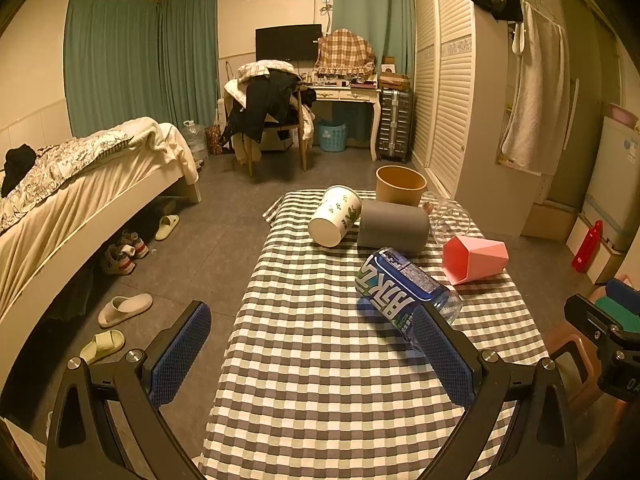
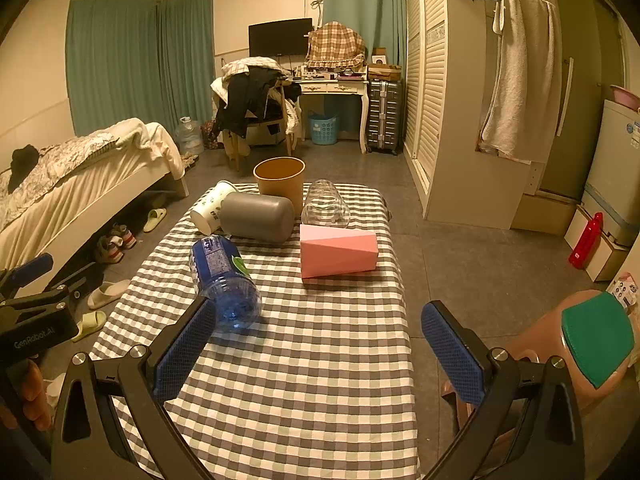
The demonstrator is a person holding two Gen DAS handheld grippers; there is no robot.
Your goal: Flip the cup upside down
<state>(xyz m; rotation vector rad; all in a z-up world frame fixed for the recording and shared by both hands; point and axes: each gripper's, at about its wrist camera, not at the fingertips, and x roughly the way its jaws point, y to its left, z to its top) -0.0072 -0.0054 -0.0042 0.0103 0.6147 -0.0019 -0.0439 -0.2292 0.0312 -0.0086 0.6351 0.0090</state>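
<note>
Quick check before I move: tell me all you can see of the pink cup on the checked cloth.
The pink cup is faceted, angular, matte like plastic. It lies on its side on the checked cloth, open mouth facing the left gripper's side, as the left wrist view shows. A clear glass lies just behind it; contact unclear. No gripper touches it.

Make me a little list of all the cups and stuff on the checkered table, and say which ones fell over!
table: checkered cloth
brown cup: upright, mouth up, far end
white leafy cup: on its side
grey cup: on its side, beside the white one
clear glass: on its side, hard to see
pink cup: on its side
blue bottle: lying down, nearest
left claw: open, holding nothing
right claw: open, holding nothing
flipped upside down: none yet
</note>
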